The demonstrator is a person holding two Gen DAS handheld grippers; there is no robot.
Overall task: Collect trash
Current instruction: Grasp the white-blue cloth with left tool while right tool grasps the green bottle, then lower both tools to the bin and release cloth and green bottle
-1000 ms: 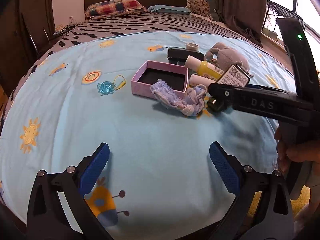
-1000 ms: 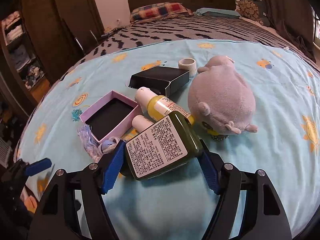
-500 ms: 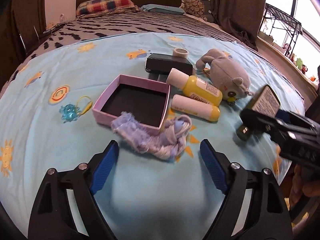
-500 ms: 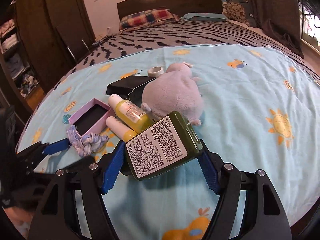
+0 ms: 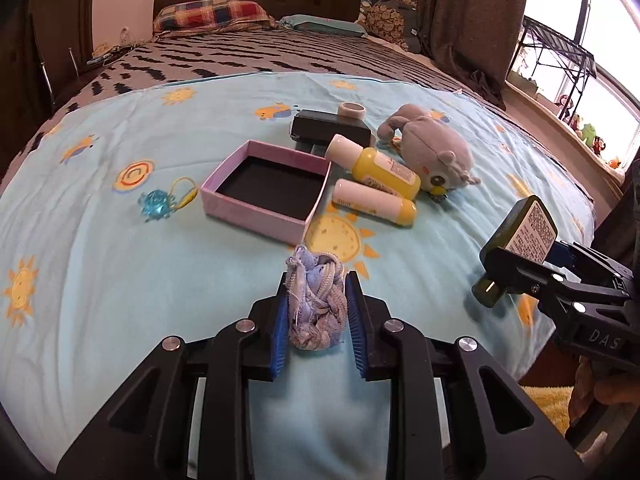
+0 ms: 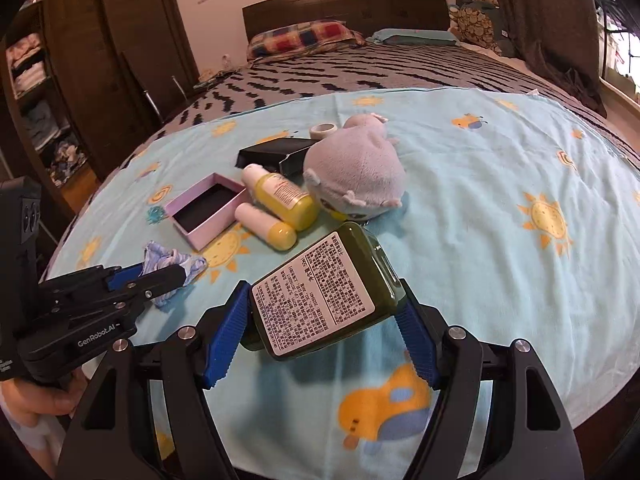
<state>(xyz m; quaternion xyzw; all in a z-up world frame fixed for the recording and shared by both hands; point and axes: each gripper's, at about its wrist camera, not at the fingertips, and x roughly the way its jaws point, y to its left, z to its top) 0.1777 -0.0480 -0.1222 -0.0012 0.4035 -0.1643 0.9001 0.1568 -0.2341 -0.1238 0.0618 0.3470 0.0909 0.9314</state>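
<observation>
My left gripper (image 5: 316, 320) is shut on a bundle of light blue knotted cloth (image 5: 316, 304), just in front of the pink box (image 5: 266, 190) on the blue bedsheet. It also shows in the right wrist view (image 6: 176, 276) with the cloth (image 6: 160, 258) between its fingers. My right gripper (image 6: 324, 328) is shut on a dark green bottle with a white label (image 6: 324, 304), held above the sheet. That bottle (image 5: 516, 240) also shows at the right of the left wrist view.
On the sheet lie a yellow bottle (image 5: 374, 162), a smaller yellow tube (image 5: 374, 202), a grey plush toy (image 5: 434, 154), a black box (image 5: 330, 130), a tape roll (image 5: 351, 111) and a blue keychain (image 5: 158, 202). The bed's front edge is close.
My left gripper has moved forward and closed on the blue cloth bundle. My right gripper, still holding the green bottle, has drawn back toward the right, away from the other items.
</observation>
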